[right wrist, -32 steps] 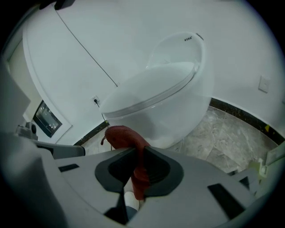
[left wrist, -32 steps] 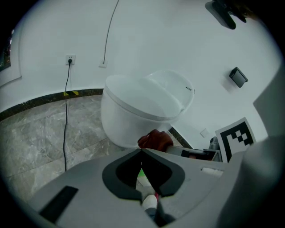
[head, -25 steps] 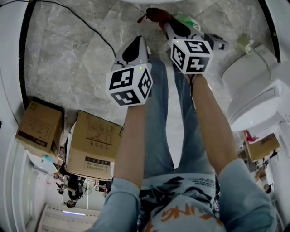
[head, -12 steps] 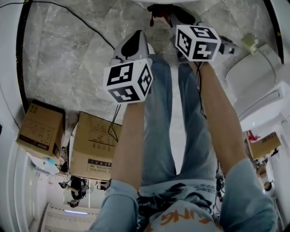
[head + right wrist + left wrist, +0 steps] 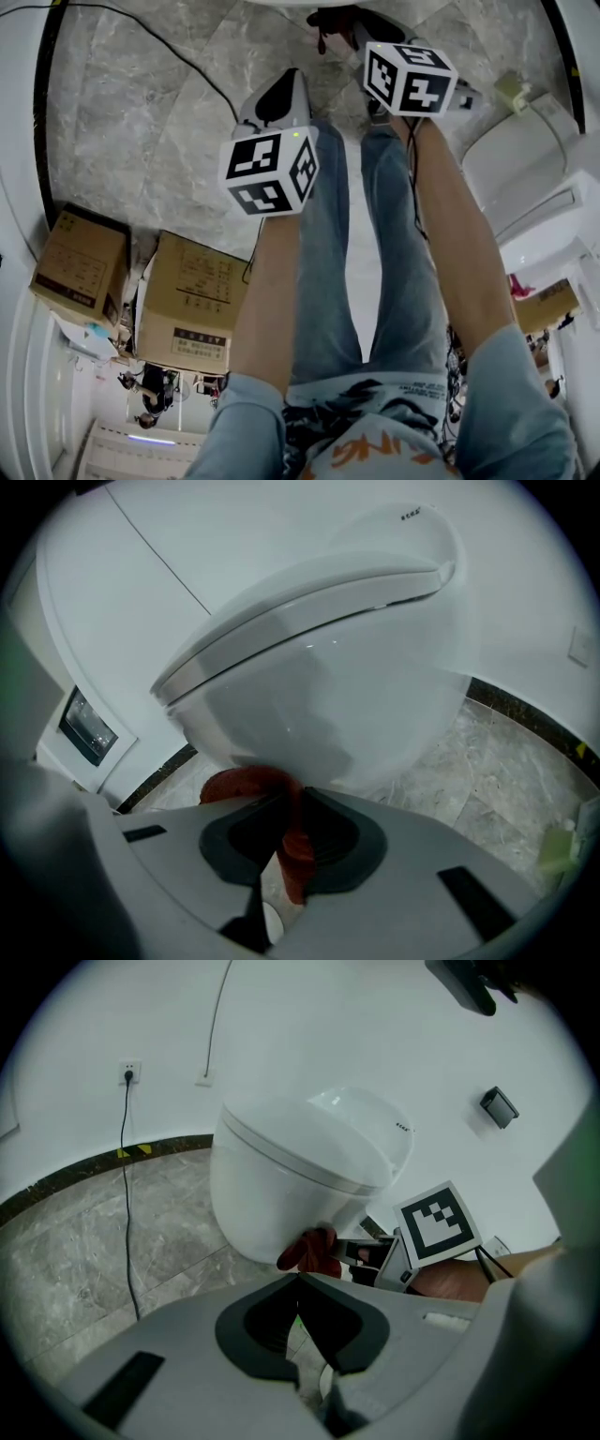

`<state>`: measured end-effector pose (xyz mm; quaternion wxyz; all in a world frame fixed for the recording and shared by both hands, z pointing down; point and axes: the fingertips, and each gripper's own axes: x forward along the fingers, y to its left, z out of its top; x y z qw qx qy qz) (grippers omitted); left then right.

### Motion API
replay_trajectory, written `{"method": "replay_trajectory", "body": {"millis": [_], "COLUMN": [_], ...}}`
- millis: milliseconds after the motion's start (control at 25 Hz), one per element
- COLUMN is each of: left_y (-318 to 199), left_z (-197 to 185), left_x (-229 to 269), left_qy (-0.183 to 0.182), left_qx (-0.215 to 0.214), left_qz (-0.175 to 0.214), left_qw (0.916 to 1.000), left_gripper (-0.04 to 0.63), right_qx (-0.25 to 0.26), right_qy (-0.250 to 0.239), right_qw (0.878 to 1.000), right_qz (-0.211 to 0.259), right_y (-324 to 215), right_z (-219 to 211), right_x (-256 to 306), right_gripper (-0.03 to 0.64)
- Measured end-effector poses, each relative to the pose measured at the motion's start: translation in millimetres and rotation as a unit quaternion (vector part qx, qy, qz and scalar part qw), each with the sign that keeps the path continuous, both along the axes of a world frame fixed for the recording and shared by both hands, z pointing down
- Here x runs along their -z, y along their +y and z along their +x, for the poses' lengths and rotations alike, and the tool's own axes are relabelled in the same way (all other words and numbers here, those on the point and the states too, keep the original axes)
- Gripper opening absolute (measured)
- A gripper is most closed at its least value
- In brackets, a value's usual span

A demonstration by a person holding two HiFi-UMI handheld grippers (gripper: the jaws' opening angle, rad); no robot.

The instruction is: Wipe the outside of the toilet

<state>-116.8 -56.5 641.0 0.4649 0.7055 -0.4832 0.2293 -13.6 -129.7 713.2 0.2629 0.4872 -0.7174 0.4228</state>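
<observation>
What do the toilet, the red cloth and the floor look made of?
Toilet: glazed ceramic, probably; smooth glossy white with soft reflections.
Red cloth: soft fabric; it bunches and folds limply.
Floor: polished stone or stone-look tile; grey veining, seams.

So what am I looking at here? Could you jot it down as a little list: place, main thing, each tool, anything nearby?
Place: room with a grey stone floor
Main thing: white toilet, lid closed
Right tool: shut on a red cloth, at the bowl's lower outside
Left tool: shut, nothing in it, apart from the toilet
Nearby: two cardboard boxes on the floor
</observation>
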Motion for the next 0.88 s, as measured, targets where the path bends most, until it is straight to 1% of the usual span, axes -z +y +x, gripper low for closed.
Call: {"method": "replay_trajectory", "body": {"millis": [120,280,440,640,800,880], "left_y": [0,3,5,5,2,2], "left_z": [11,26,41,62,73,82], "left_x": [4,8,12,19,19,20], "left_qy": [-0.001,-0.004,-0.006,-0.011,-0.016,-0.017], "left_qx": [0.003,0.008,0.017,0.023,0.041,0.042], "left_qz": [0.004,0.007,0.009,0.012,0.013,0.011], "left_qw": [1.0,0.9999,0.9998,0.9996,0.999,0.9989], "left_gripper": [-0.006,-0.006,-0.006,-0.006,-0.006,-0.006], "right_qx": [0.002,-0.011,0.003,-0.004,0.004,-0.002], "right_qy": [-0.004,-0.008,-0.001,-0.009,-0.018,-0.027], "right_qw": [1.0,1.0,1.0,1.0,0.999,0.999], "right_qz": [-0.004,-0.007,-0.012,-0.026,-0.035,-0.042], "right_y": [-2,-9,-13,-16,-23,-24], "right_z": [6,20,31,48,60,67], "right_x": [1,7,8,8,6,3], "right_gripper": [0.052,0.052,0.054,0.054,0.054,0.055]}}
